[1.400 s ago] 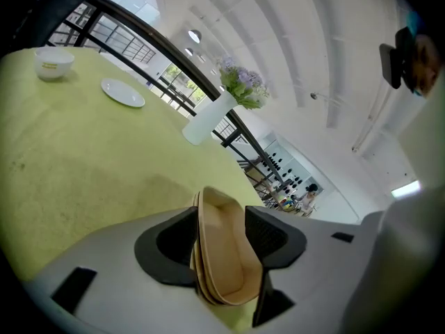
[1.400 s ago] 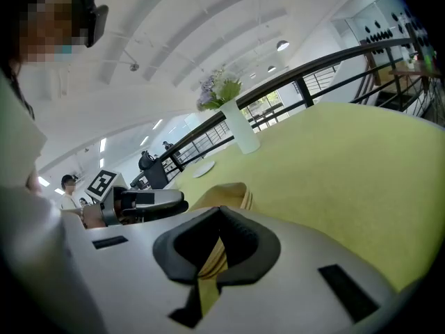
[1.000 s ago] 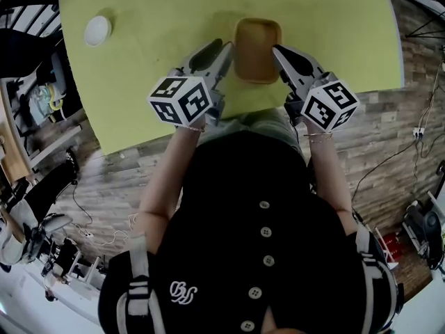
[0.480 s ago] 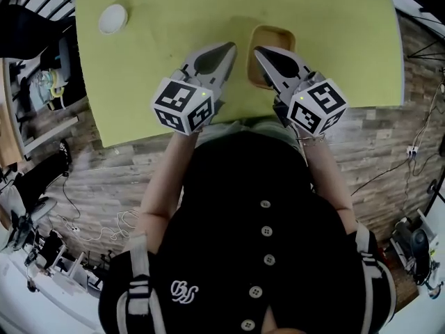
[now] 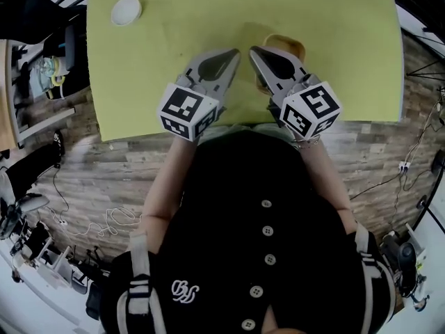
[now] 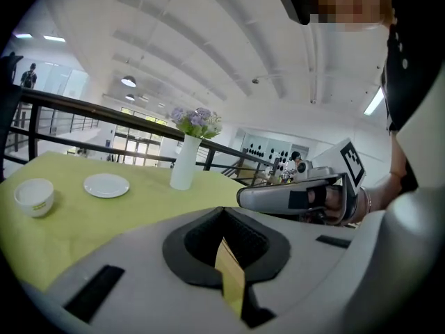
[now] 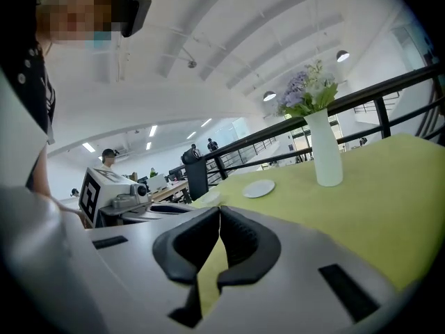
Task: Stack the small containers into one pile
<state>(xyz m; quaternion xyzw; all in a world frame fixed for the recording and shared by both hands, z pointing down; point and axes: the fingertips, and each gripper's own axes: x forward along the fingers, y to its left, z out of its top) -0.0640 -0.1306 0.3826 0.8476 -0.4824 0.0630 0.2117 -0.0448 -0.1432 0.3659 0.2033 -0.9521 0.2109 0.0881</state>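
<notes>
Container (image 5: 293, 44), tan, round-cornered, on matte lime tablecloth (image 5: 341, 26), left gripper (image 5: 236, 51) and right gripper (image 5: 252, 50) fingers pressed together

So the tan container (image 5: 286, 45) is sitting open side up on the green cloth, near the front edge. It has rounded corners, and only its far end shows. The little white bowl (image 5: 126, 10) is upright too, well apart, over at the far left.

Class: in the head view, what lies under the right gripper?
A tan container on the green cloth; only its far part shows past the right gripper. Its near part and whatever it holds are covered.
</notes>
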